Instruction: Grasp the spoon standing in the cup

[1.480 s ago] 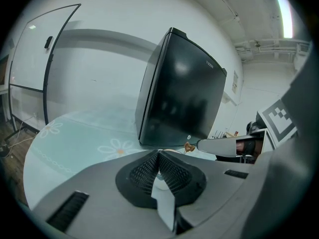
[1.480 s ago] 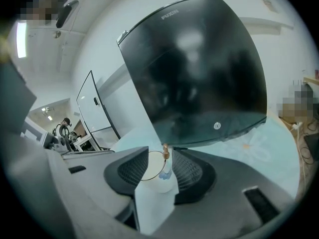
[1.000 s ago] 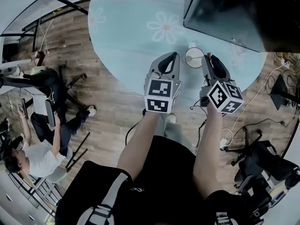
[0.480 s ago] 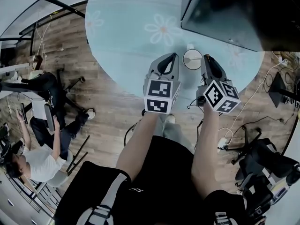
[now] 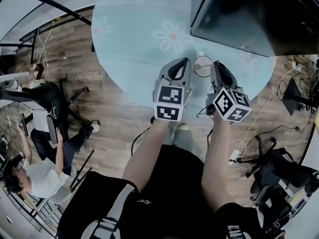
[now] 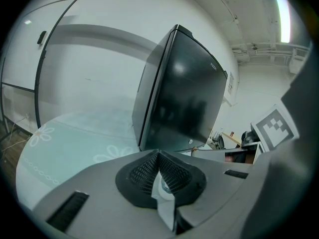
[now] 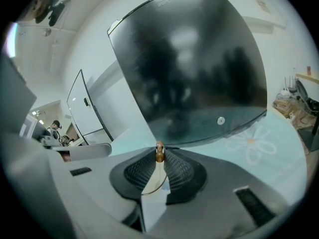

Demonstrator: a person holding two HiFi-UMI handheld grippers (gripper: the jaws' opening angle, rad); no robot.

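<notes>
**Item:** one spoon (image 7: 159, 154), with a thin pale shaft topped by a small brown rounded knob. The bowl is out of sight.

**Location:** upright between the pads of the right tongs (image 5: 215, 63), at the right rim of one round white cup (image 5: 203, 66). The cup stands on one round pale-blue tabletop (image 5: 134, 29) printed with white daisies.

**Right tongs:** jaws closing, pinching the spoon at its knob.

**Left tongs** (image 5: 185, 60): pressed together, just left of the cup.

**Also present:** one large glossy black box (image 5: 249, 14) behind the cup. The faint lettering along its top edge is unreadable.
</notes>
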